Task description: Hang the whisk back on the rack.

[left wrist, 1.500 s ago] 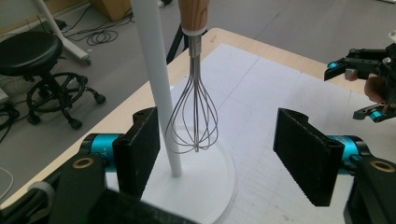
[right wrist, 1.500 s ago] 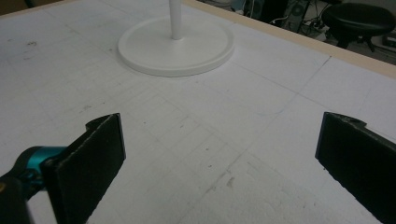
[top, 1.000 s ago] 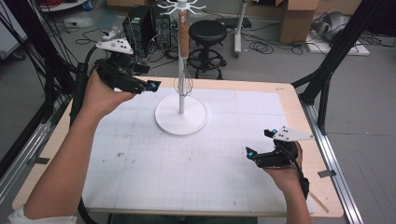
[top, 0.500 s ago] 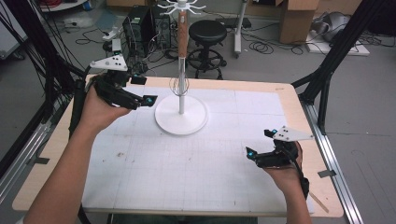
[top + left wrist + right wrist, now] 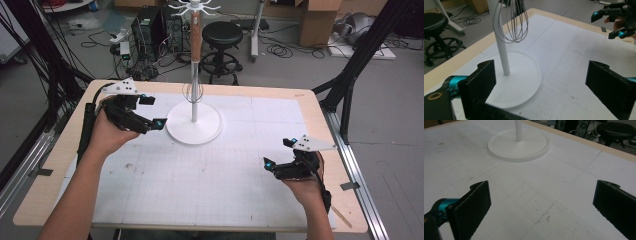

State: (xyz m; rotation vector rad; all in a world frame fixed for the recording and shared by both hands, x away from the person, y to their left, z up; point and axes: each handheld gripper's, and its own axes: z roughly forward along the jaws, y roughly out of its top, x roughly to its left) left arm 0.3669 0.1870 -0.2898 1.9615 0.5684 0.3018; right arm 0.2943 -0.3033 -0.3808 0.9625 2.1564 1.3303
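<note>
- Person at the table (image 5: 60, 165), a gripper in each hand; white gridded mat (image 5: 210, 175) covers most of the top.
- Left gripper (image 5: 150, 112) held above the mat's far-left area, just beside the white stand's round base (image 5: 194, 124); jaws spread wide, nothing btwn them. Grey plate on top, cable trailing off the table's left side.
- In the left gripper view, the stand's pole (image 5: 502, 50) rises from the base near the left jaw; a wire whisk (image 5: 511, 22) hangs alongside the pole, clear of the base, not touching either jaw.
- Right gripper (image 5: 279, 156) sits low at the mat's near-right, well apart from the stand; jaws released, empty. Right gripper view shows bare mat btwn them, w/ the base (image 5: 519, 146) farther off.
- Stand's upper pole is wood-coloured, w/ white hooks (image 5: 195, 7) at top.
- Beyond the table: black stool (image 5: 221, 34), computer gear and cables (image 5: 150, 30) on the floor, cardboard boxes (image 5: 320, 20).
</note>
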